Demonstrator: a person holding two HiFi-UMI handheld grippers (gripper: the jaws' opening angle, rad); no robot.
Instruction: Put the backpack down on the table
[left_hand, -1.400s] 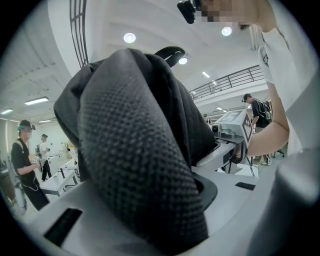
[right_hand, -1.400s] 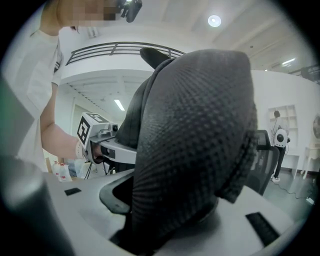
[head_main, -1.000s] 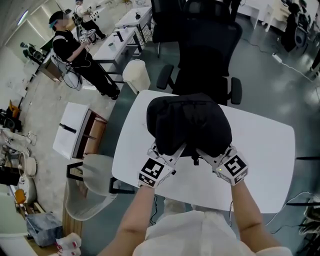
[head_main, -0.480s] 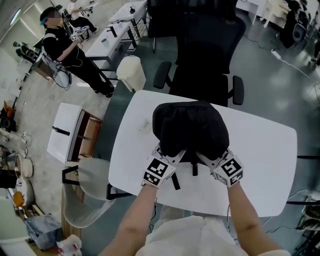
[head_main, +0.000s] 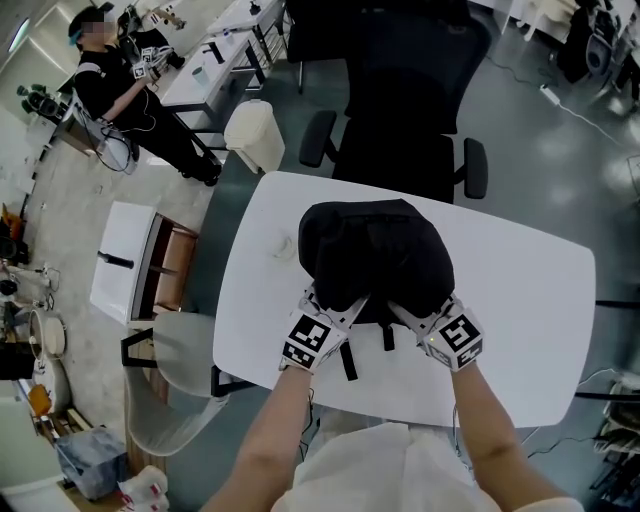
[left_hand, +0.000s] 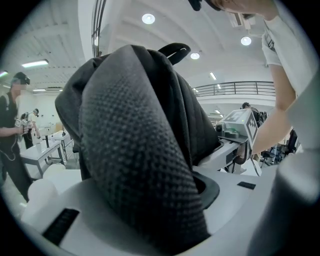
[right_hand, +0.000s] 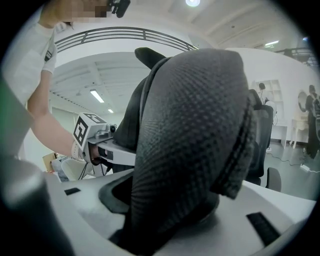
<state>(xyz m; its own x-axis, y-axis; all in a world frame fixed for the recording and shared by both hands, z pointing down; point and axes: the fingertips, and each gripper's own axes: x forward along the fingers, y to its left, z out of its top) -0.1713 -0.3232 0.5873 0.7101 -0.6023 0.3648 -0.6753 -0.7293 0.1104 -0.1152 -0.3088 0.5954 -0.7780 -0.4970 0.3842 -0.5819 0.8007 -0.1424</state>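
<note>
The black backpack (head_main: 375, 250) sits upright on the white table (head_main: 520, 300), its back panel facing me. My left gripper (head_main: 345, 306) has the left padded mesh shoulder strap (left_hand: 140, 150) between its jaws, which are opening; the pads still touch the strap. My right gripper (head_main: 407, 310) is shut on the right shoulder strap (right_hand: 185, 140). Both grippers sit low at the pack's near side, just above the tabletop. A thin loose strap (head_main: 347, 362) lies on the table between them. The left gripper view shows the right gripper (left_hand: 240, 125) beyond the strap, and the right gripper view shows the left gripper (right_hand: 92, 132).
A black office chair (head_main: 400, 100) stands behind the table. A pale seat (head_main: 180, 370) and a small white side table (head_main: 130, 260) are to the left. A white bin (head_main: 250, 135) is at the far left corner. A person (head_main: 110, 80) works at another desk.
The backpack and both grippers have come down towards the table; the pack now rests on it. The loose strap has settled onto the tabletop.
</note>
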